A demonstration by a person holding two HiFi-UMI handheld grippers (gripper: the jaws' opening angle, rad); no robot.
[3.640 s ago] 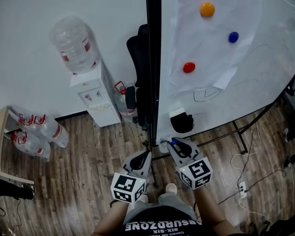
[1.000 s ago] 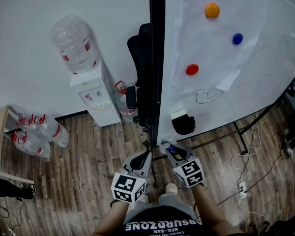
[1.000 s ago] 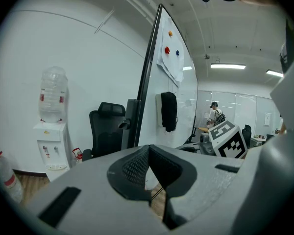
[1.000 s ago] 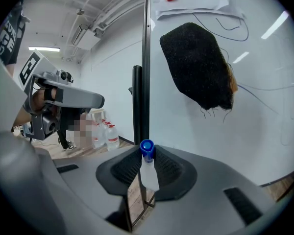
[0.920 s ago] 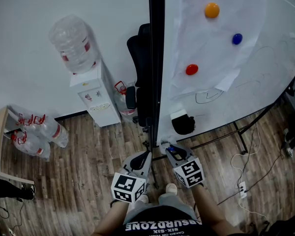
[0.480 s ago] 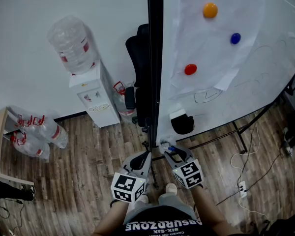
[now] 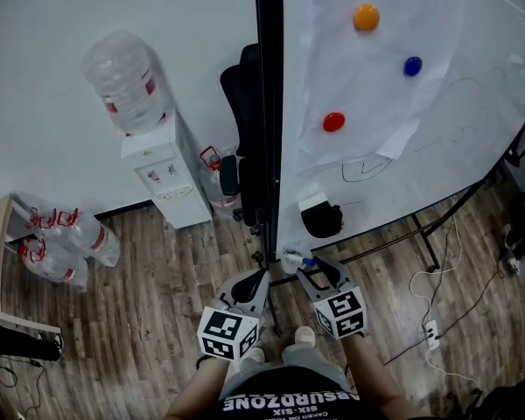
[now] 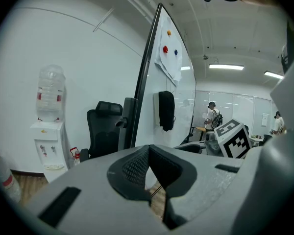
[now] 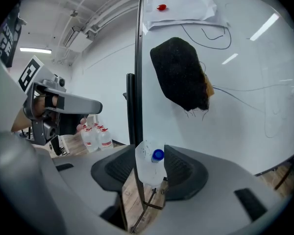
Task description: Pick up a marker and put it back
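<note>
The marker [image 9: 158, 155] stands cap-up in a small holder [image 9: 143, 173] fixed at the lower edge of the whiteboard [image 7: 472, 147]. That looks like its home, so the put-back step seems all but done. The right hand-held gripper [image 9: 150, 160] brackets holder and marker with its jaws wide. They have just been opening, and the ribbed dark pads sit just beside the marker rather than pressing on it, which I judge to be a release. The left hand-held gripper [image 8: 148, 148] waits alongside, jaws drawn together on nothing, likely just kept clear. The holder is cloudy, thin-walled plastic, and the cap is round and glossy blue. Above them a black, fuzzy eraser [image 9: 181, 75] clings to the smooth white board.
</note>
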